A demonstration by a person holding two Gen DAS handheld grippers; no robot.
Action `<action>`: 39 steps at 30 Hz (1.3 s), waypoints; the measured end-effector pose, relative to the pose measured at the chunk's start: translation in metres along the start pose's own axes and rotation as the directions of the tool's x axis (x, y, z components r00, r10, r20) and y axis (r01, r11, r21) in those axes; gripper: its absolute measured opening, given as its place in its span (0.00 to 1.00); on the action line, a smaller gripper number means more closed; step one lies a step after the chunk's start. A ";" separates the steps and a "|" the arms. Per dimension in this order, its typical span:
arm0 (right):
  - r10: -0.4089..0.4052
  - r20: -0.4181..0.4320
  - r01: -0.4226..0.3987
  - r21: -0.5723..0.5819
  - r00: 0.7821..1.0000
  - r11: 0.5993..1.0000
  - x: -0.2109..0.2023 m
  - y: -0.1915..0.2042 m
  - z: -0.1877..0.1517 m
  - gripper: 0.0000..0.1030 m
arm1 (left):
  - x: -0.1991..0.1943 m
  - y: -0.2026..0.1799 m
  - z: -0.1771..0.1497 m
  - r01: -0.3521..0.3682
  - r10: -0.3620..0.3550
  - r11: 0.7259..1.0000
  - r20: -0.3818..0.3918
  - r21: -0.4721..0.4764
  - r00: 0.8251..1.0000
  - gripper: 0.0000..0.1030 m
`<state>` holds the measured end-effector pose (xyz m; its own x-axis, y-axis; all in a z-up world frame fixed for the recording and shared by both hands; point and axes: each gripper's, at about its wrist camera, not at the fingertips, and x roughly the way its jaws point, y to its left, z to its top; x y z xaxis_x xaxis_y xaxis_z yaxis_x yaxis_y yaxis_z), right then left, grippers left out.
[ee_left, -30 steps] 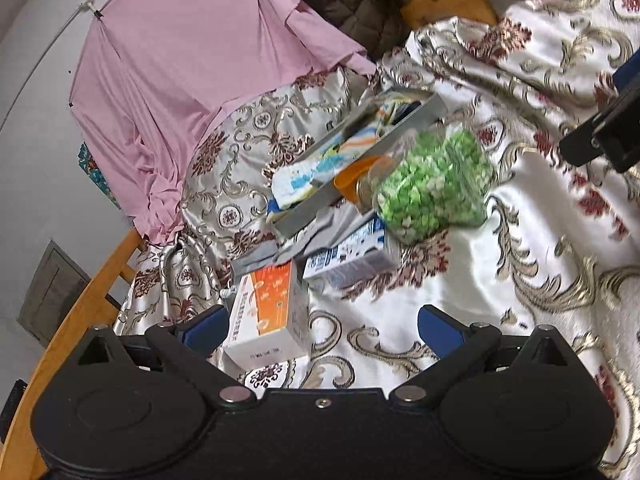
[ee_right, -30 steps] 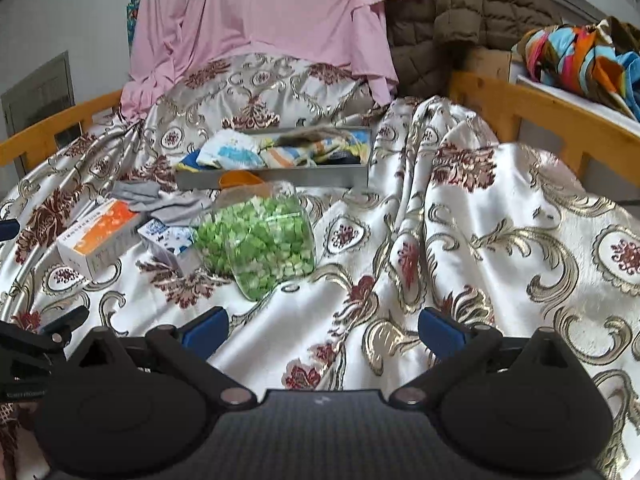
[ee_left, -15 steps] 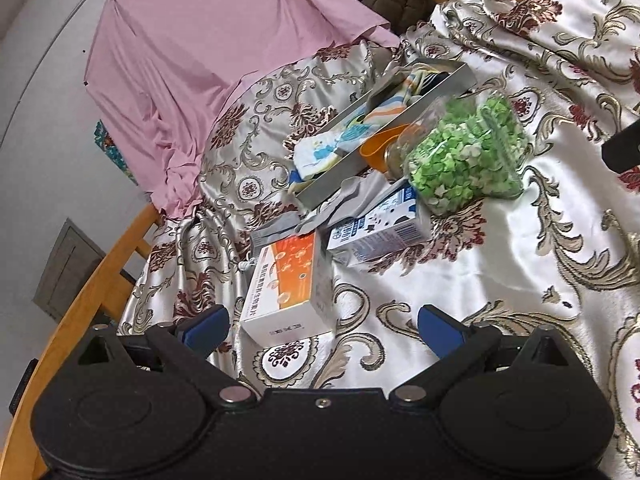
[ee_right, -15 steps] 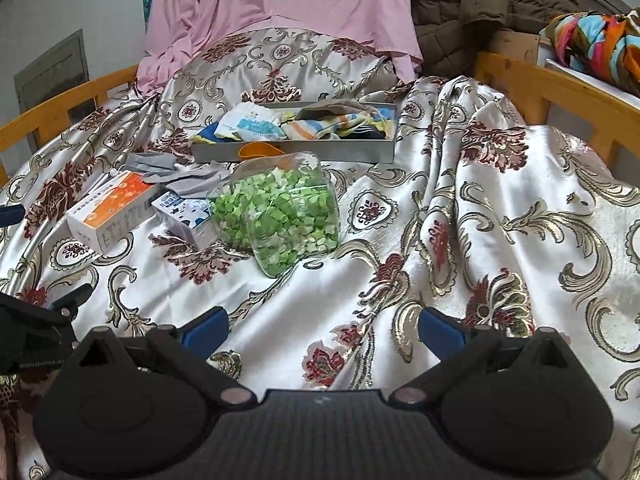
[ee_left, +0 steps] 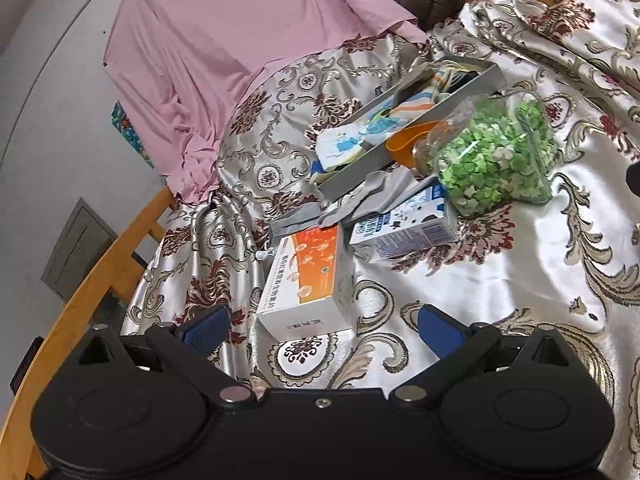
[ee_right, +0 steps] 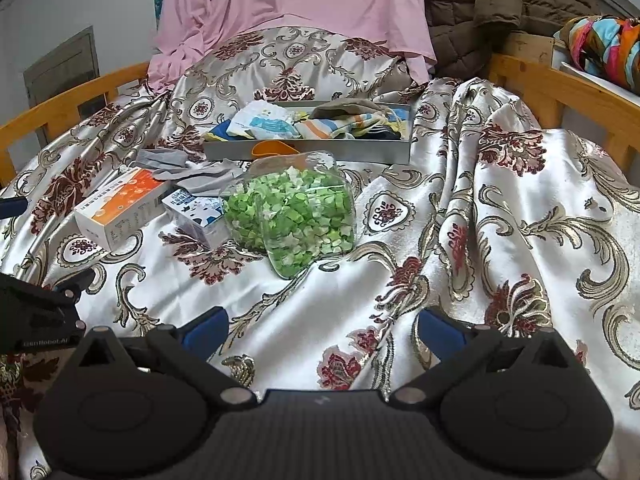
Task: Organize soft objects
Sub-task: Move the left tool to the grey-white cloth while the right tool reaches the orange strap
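**A:** Both of your tools are empty. Your left hand-held gripper has its jaws spread wide, hovering low over the satin floral bedspread, with the orange-and-white cardboard box just ahead between the fingers. Your right hand-held gripper is equally wide, well back from everything.

**B:** And the soft piece you'd go for?

**A:** Past the box lies the limp grey sock, loose on the bed, touching the blue-and-white carton and just in front of the shallow grey tray that already holds folded socks. Beside them sits the clear bag of green paper stars.

**B:** How will it handle?

**A:** Light and floppy, I'd judge; it will sag and drag. Pinch it at the bunched middle fold, not a thin edge, or the slick spread may come up with it.
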<state>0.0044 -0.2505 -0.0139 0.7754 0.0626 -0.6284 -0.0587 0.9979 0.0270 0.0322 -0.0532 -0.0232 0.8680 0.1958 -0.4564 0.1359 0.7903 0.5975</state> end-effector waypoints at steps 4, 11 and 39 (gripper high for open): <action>0.010 0.006 -0.010 -0.011 1.000 1.000 0.003 0.003 0.002 1.00 | 0.004 0.001 0.003 -0.010 0.010 1.000 -0.003 -0.010 1.000 0.98; 0.032 0.047 -0.030 -0.049 0.998 0.998 0.009 0.013 0.008 1.00 | 0.013 -0.001 0.013 -0.036 0.036 0.999 0.021 0.014 0.999 0.98; 0.141 0.152 -0.111 -0.187 0.978 0.976 0.147 0.011 0.145 0.98 | 0.178 0.010 0.126 0.093 -0.124 0.941 0.076 0.326 0.989 0.98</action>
<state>0.2092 -0.2279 0.0068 0.8457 0.2040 -0.4931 -0.2612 0.9640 -0.0491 0.2484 -0.0838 -0.0156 0.8780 0.0518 -0.4758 0.3642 0.5728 0.7344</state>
